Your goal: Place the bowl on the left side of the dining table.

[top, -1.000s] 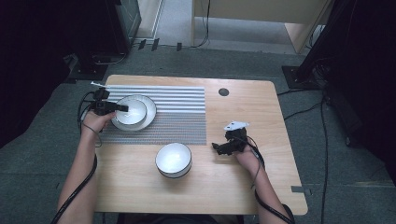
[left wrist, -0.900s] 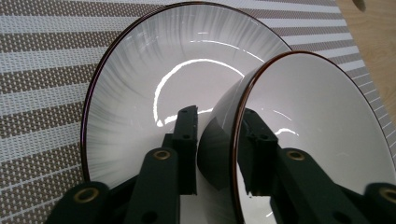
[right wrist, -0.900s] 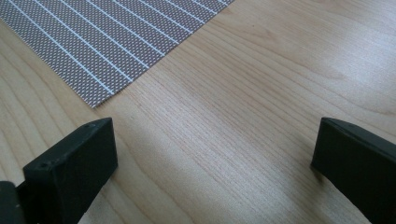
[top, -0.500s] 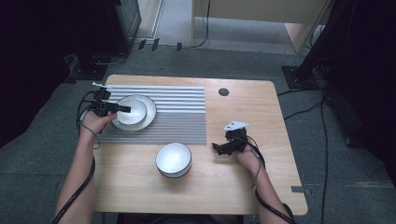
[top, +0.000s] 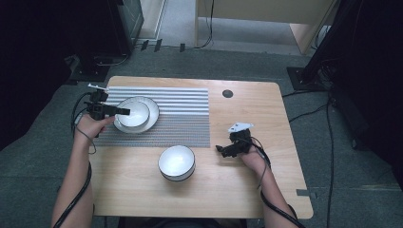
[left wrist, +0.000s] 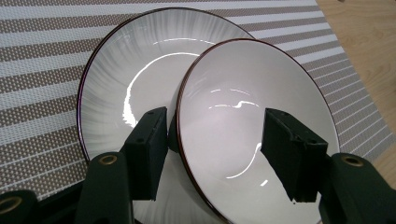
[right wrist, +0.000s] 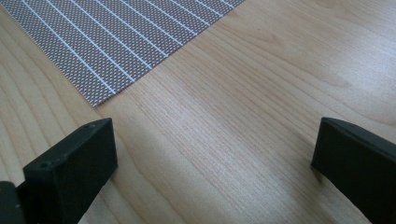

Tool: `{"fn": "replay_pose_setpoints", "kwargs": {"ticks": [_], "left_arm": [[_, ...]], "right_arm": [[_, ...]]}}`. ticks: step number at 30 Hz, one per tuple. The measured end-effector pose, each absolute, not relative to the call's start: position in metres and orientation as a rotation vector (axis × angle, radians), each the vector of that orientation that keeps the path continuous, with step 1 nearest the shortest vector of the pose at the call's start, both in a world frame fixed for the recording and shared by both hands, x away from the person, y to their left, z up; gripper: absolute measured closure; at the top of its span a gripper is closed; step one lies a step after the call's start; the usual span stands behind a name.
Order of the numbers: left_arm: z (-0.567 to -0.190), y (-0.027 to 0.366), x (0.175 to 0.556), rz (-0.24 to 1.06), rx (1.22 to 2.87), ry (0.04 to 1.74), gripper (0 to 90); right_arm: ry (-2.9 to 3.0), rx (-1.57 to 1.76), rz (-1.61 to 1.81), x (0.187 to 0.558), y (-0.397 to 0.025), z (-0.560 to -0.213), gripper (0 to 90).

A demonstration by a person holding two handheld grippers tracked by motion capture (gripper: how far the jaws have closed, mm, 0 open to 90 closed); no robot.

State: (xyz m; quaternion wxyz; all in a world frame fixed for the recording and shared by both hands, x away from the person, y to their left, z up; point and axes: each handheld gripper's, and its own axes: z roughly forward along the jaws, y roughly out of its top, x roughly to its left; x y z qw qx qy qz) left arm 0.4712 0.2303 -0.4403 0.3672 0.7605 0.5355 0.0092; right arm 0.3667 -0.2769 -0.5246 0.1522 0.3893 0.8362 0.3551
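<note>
Nothing has shifted since the earlier high view: the left gripper (top: 124,112) rests at the small bowl (top: 135,114) nested on the plate (top: 153,119), near the striped mat's (top: 190,118) left edge. In the left gripper view, its jaws stand parted astride the bowl's near rim, seemingly ready to pinch it. The right gripper view shows the right gripper (right wrist: 212,154) wide open over the bare table (right wrist: 243,102) beside the mat's corner, apparently idle.

white plate (left wrist: 116,79), dark rim | white bowl (left wrist: 252,116), dark rim | brown-white striped mat (top: 185,114) | light wood table (top: 266,109)
</note>
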Motion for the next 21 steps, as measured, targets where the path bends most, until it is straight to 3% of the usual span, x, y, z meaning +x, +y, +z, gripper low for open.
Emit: {"fn": "replay_pose_setpoints", "kwargs": {"ticks": [21], "left_arm": [[-0.413,0.229,0.447,-0.006,1.968,1.327,36.9]], "right_arm": [[2.417,1.095,1.026,0.372,-0.278,-0.525,0.0]]}}
